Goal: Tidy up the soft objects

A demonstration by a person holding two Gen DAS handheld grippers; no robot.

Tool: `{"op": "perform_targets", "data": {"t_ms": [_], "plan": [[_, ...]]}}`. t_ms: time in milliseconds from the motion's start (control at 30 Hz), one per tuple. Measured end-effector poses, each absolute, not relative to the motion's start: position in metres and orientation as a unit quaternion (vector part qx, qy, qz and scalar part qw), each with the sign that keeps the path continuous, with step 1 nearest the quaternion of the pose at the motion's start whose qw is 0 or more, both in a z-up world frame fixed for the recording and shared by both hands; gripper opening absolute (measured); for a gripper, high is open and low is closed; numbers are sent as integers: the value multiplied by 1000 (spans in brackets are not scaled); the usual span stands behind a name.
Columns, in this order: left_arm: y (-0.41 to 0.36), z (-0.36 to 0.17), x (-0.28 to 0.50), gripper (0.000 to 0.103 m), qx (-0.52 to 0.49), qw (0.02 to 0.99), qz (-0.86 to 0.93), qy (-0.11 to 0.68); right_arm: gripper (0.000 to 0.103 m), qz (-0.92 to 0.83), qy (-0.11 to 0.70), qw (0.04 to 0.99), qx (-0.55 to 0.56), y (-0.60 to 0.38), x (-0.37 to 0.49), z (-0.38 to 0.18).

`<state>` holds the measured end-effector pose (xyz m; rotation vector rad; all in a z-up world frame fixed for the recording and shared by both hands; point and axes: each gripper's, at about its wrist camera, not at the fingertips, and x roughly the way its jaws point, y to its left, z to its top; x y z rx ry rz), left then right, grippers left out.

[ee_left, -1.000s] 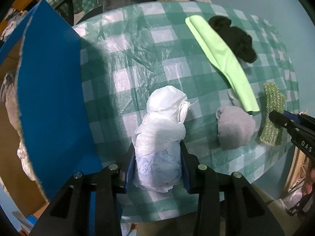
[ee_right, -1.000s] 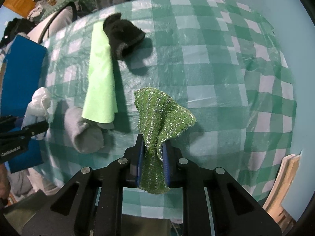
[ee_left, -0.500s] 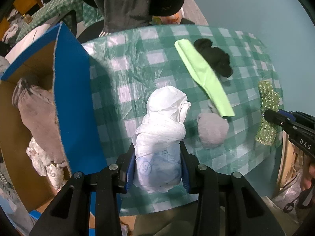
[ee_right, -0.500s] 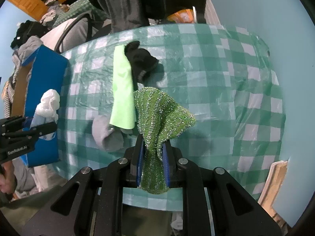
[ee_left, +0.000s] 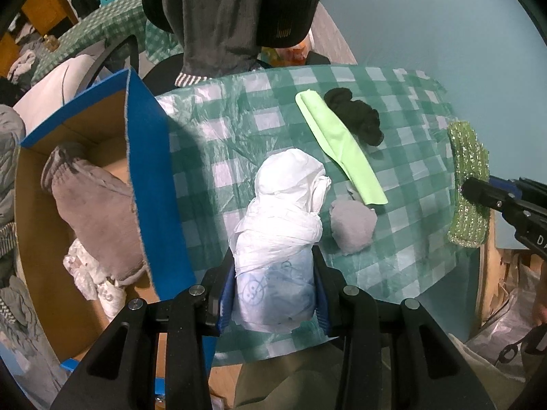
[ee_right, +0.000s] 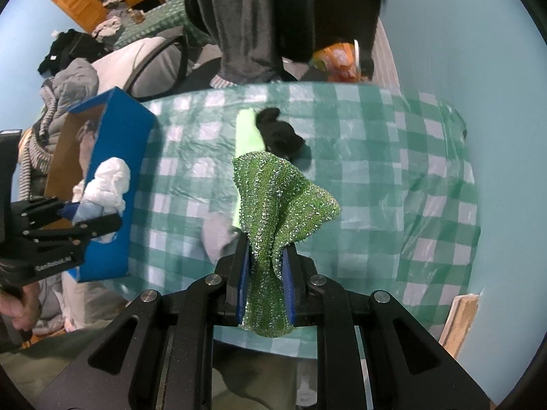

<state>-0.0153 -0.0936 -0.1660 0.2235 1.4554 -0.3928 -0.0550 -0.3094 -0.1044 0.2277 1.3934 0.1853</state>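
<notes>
Softness is what we have to reckon with in both loads. In the left tool we hold a white bundle of crumpled plastic-like wrap, its lower half squeezed between the two pads and its knotted top standing free beyond the fingertips. We judge it light and springy, a little slippery on its skin, so the grip around its thick middle looks the right place (a pinch on the loose top would likely pull out). The right tool is clamped tight on a green glittery cloth, pinched at a gathered fold; the rest fans out beyond the pads and droops to one side. It looks limp, light and rough enough not to slide.

Both loads hang clear above the checked counter, where a lime cloth, a black sock and a grey sock lie close together. The blue box, open at the counter's left edge, already holds soft things.
</notes>
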Motion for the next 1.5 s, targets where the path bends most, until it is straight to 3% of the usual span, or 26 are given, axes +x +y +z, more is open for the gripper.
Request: {"op": "perform_targets", "data": {"t_ms": [600,1500], "plan": [[-70,-129,-17,39,93,749,-170,634,16,132,615,774,77,-266,-34,-59],[14,-106,-17,39,35,774,-93,625,16,223,595,772,33,-180,-4,-40]]}}
